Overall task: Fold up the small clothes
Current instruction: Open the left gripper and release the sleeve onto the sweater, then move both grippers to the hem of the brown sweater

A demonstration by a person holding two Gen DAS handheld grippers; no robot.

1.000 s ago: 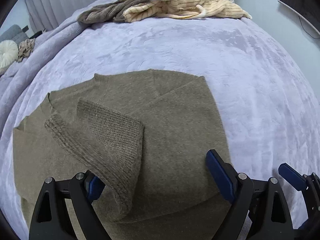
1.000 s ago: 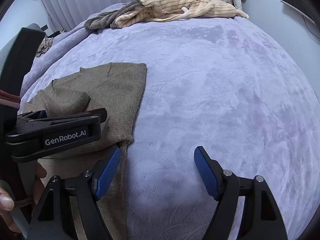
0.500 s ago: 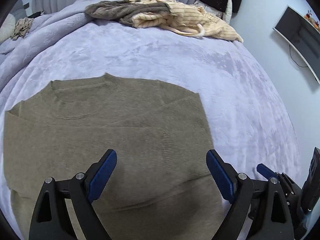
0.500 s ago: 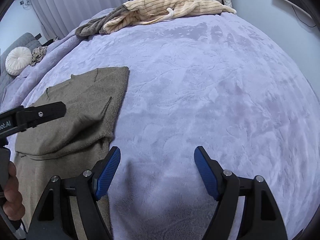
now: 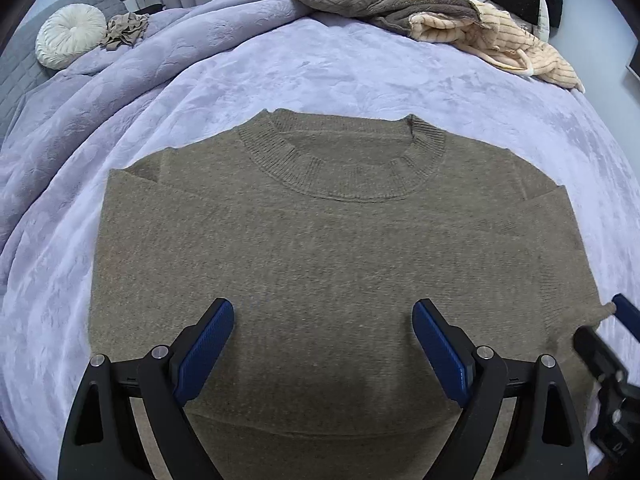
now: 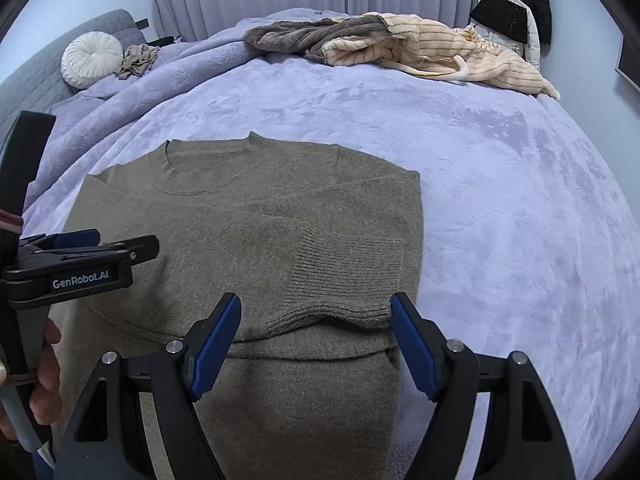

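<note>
An olive-brown knit sweater (image 5: pixel 332 248) lies flat on the lilac bedspread (image 5: pixel 340 68), collar away from me, both sleeves folded in across the body. My left gripper (image 5: pixel 323 328) hovers open over the middle of its lower half, nothing between the blue pads. In the right wrist view the same sweater (image 6: pixel 256 232) shows a ribbed sleeve cuff (image 6: pixel 344 276) lying near its right edge. My right gripper (image 6: pixel 315 328) stands open just above that cuff, pads apart and not pressing it. The left gripper (image 6: pixel 86 256) appears there at the left, held by a hand (image 6: pixel 44 380).
A pile of other clothes, grey-brown and cream striped (image 5: pixel 432 20), lies at the far side of the bed. A round white cushion (image 5: pixel 70 40) and a beige rag sit at the far left by a grey headboard. Curtains hang behind; dark garments hang at the far right.
Both grippers swung leftwards over the sweater. The sleeve that hung at the left gripper a second ago now lies flat across the body. The right gripper went from bare bedspread to above the cuff.
</note>
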